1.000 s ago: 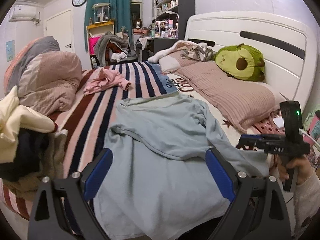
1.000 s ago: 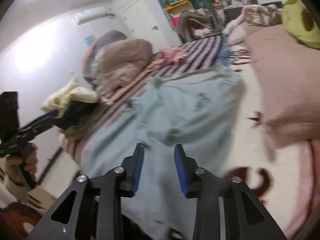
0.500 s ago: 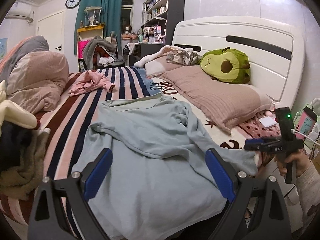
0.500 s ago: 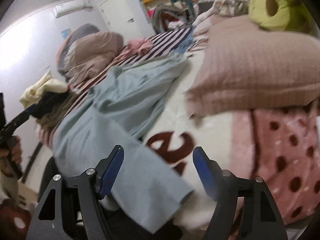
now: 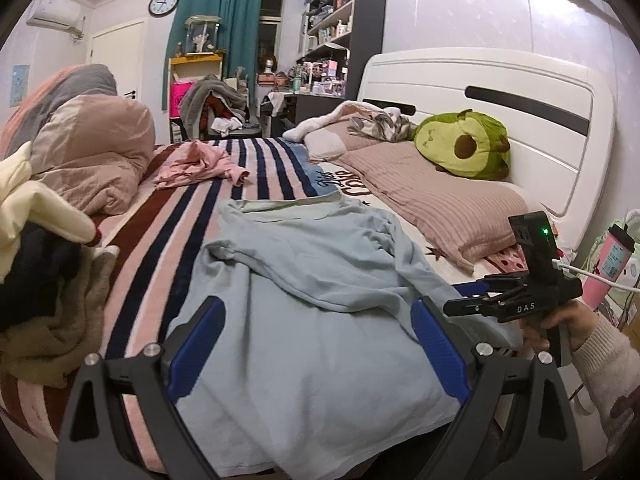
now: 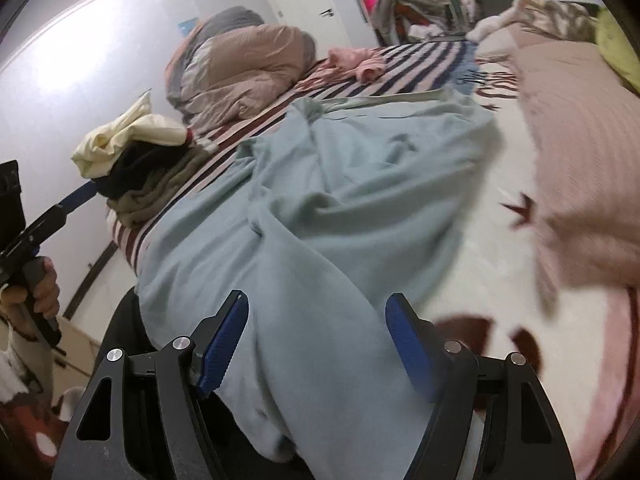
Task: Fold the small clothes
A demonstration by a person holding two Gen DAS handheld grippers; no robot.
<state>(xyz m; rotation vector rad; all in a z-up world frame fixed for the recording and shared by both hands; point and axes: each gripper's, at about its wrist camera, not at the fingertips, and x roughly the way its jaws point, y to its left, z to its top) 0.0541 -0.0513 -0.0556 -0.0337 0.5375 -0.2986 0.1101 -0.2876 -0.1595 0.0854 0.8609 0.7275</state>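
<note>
A: Where's the shirt [image 5: 320,320]?

B: Pale blue long-sleeve, spread on the bed [image 5: 168,224], partly over the striped blanket [image 5: 256,168]. Hem hangs off the bed edge at 6 o'clock in the left wrist view, neckline up at 12.

A: So long axis?

B: Runs 6 to 12, collar end pointing twd the far side of the bed. One sleeve lies folded across the chest, running from abt 10 down to 4. Fabric's wrinkled, not flat, ridge along that sleeve.

A: Left tongs [image 5: 316,344]?

B: Released, blue pads wide apart over the lower body of the shirt, nothing pinched betw them.

A: Right tongs [image 6: 316,340]?

B: Also released, pads spread. Shirt's edge passes betw them in the right wrist view, but pads don't press on it. In the left view they sit at 4 o'clock by the shirt's right edge, a hand [image 5: 560,328] on the grip.

A: Other stuff?

B: Pink garment [image 5: 196,164] crumpled at 11, well apart from the shirt. Clothes pile [image 5: 44,264] at 9. Pink pillow [image 5: 436,196] at 2, avocado plush [image 5: 464,144] on it, white headboard [image 5: 520,100] behind.
</note>
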